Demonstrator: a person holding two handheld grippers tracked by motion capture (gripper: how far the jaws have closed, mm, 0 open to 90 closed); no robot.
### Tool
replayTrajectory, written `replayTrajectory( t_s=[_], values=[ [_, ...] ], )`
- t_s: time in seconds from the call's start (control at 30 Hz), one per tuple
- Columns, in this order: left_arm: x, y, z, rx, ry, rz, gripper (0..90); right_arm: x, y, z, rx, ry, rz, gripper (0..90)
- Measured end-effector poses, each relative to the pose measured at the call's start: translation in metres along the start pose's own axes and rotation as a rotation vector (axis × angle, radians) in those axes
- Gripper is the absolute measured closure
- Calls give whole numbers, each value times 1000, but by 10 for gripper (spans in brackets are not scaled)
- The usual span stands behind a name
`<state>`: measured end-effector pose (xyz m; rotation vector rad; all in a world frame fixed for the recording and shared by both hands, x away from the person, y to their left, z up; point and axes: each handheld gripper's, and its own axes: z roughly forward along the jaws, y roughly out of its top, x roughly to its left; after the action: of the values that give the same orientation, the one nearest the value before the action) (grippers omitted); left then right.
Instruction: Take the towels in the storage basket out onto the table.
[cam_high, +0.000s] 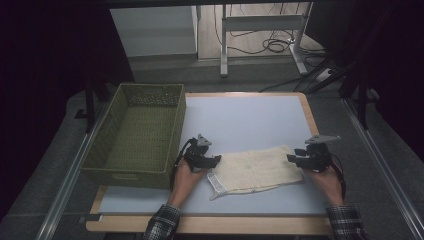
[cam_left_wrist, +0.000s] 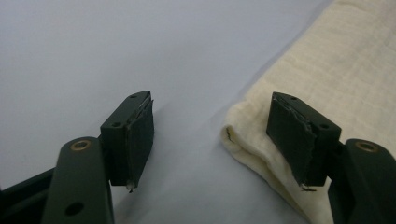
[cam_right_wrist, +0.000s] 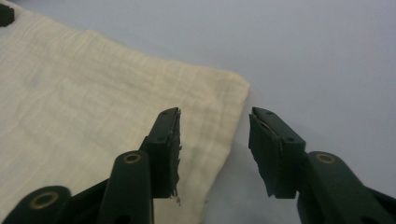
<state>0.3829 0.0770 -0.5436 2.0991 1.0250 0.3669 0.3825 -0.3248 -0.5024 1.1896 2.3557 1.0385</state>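
A folded cream cloth (cam_high: 257, 169) lies on the pale tabletop (cam_high: 245, 120), a white label at its near-left corner. My left gripper (cam_high: 216, 160) is at the cloth's left end, open; in the left gripper view its jaws straddle the cloth's folded corner (cam_left_wrist: 243, 140), one jaw on bare table, the other over the fabric. My right gripper (cam_high: 291, 158) is at the cloth's right end, open; in the right gripper view one jaw rests over the cloth (cam_right_wrist: 116, 93) and the other over the table beside its edge. Nothing is gripped.
A green woven basket (cam_high: 111, 145) stands empty off the table's left side, close to my left hand. Behind the table are desk legs and cables (cam_high: 272, 45) on the floor. Bare tabletop stretches beyond the cloth.
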Motion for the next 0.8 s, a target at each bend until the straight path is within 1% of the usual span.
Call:
replayTrajectory(
  t_s=[0.13, 0.27, 0.4, 0.7, 0.77, 0.8],
  values=[
    [0, -1, 0, -3, 2, 1, 322, 10, -6, -2, 1, 14, -10, 508],
    [0, -1, 0, -4, 2, -2, 323, 26, -10, -4, 3, 52, -28, 506],
    [0, -1, 0, -5, 1, -3, 325, 45, -12, -1, 4, 90, -49, 496],
    [0, -1, 0, -5, 0, -3, 326, 89, -8, 11, 25, 198, -124, 497],
    [0, -1, 0, -5, 0, -3, 327, 96, -6, 13, 26, 216, -134, 510],
    [0, -1, 0, -5, 0, -4, 327, 102, -5, 16, 27, 236, -143, 522]
  ],
)
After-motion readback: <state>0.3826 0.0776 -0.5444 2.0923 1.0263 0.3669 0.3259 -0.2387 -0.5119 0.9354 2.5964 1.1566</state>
